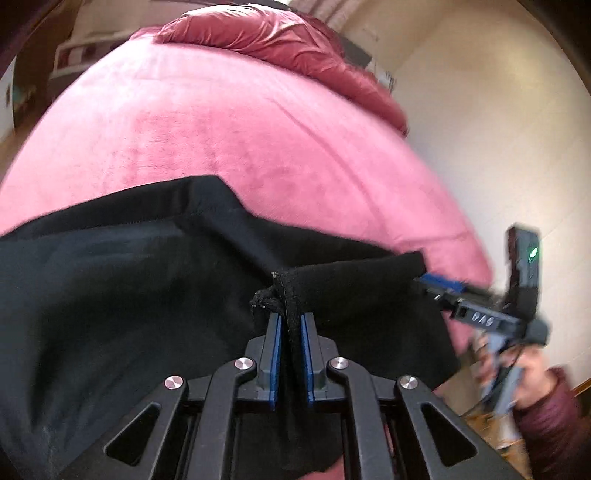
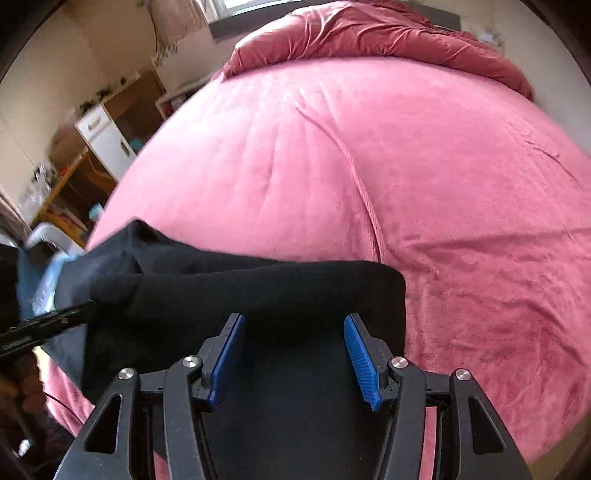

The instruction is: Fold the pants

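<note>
Black pants (image 1: 129, 280) lie on a pink bed (image 1: 221, 129), partly lifted. My left gripper (image 1: 291, 321) is shut on a bunched hem edge of the pants and holds it up. In the left wrist view, my right gripper (image 1: 439, 286) shows at the right, at the pants' far corner. In the right wrist view, my right gripper (image 2: 293, 325) is open, its blue pads (image 2: 360, 354) spread over a flat folded part of the pants (image 2: 258, 291), not gripping. The left gripper's tip (image 2: 48, 321) shows at the left edge.
A crumpled dark red duvet (image 2: 369, 33) lies at the head of the bed. A white cabinet (image 2: 107, 140) and wooden shelves (image 2: 70, 184) stand left of the bed. A wall (image 1: 480, 110) runs along its right side. The person's hand and sleeve (image 1: 543, 402) show at lower right.
</note>
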Tool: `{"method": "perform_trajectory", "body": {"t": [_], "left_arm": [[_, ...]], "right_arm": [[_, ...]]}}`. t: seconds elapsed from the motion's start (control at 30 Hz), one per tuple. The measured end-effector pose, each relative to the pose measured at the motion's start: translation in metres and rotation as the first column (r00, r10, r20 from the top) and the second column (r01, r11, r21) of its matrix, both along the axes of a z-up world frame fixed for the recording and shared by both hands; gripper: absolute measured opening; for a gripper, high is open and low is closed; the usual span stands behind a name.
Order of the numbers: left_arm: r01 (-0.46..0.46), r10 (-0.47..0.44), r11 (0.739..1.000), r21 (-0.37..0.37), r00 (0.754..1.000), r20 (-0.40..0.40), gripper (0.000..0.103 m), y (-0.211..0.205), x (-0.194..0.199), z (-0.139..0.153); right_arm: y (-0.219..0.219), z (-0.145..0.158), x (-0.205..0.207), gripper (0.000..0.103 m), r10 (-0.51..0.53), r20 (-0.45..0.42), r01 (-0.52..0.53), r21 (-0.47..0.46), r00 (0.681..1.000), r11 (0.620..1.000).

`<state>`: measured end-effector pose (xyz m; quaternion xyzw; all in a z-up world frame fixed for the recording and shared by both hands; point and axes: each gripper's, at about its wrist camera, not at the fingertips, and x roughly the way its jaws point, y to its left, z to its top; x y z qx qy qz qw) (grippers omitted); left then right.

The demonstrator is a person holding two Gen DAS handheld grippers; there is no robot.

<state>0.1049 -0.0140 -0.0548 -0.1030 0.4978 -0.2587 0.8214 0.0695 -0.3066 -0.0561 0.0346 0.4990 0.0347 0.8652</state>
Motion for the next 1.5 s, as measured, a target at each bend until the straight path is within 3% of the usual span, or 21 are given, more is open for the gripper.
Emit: {"method": "perform_trajectory", "body": {"t": [0.1, 0.2, 0.33, 0.73, 0.97, 1.27, 1.4, 1.5], "left_arm": [[-0.005, 0.008, 0.996, 0.088, 1.0, -0.025, 0.01, -0.013, 0.006, -0.012], [-0.032, 0.037, 0.992, 0.12, 0.999, -0.034, 0.01, -0.021, 0.009, -0.02], [-0.037, 0.033, 0.983, 0.18, 0.999, 0.026, 0.011, -0.032, -0.002, -0.013], [-0.081, 0.067, 0.973, 0.216, 0.995, 0.074, 0.019, -0.034, -0.023, 0.006], [-0.102, 0.085, 0.969, 0.224, 0.993, 0.083, 0.025, -0.026, -0.034, 0.01], [-0.149, 0.137, 0.966, 0.21, 0.988, 0.071, 0.025, 0.002, -0.048, 0.008], [-0.162, 0.158, 0.976, 0.148, 0.987, 0.033, 0.026, 0.02, -0.054, 0.007], [-0.145, 0.144, 0.987, 0.072, 0.989, 0.022, 0.03, 0.029, -0.061, 0.008]], "right_arm": [[0.004, -0.008, 0.0, 0.053, 0.007, -0.008, -0.007, -0.055, 1.0, 0.998], [0.009, -0.012, 0.0, 0.054, 0.004, 0.0, -0.003, -0.077, 1.0, 0.997], [0.016, -0.02, 0.0, 0.056, 0.001, 0.02, 0.001, -0.102, 1.0, 0.995], [0.017, -0.016, -0.006, 0.058, -0.03, 0.055, 0.035, -0.107, 0.998, 0.994], [0.021, 0.005, -0.014, 0.06, -0.047, 0.086, 0.051, -0.044, 0.995, 0.998], [0.076, 0.025, -0.019, 0.06, 0.13, 0.119, -0.132, 0.008, 0.984, 0.991], [0.106, 0.03, -0.014, 0.06, 0.239, 0.102, -0.246, 0.064, 0.966, 0.967], [0.135, 0.033, -0.003, 0.061, 0.36, 0.089, -0.365, 0.051, 0.929, 0.93]]}}
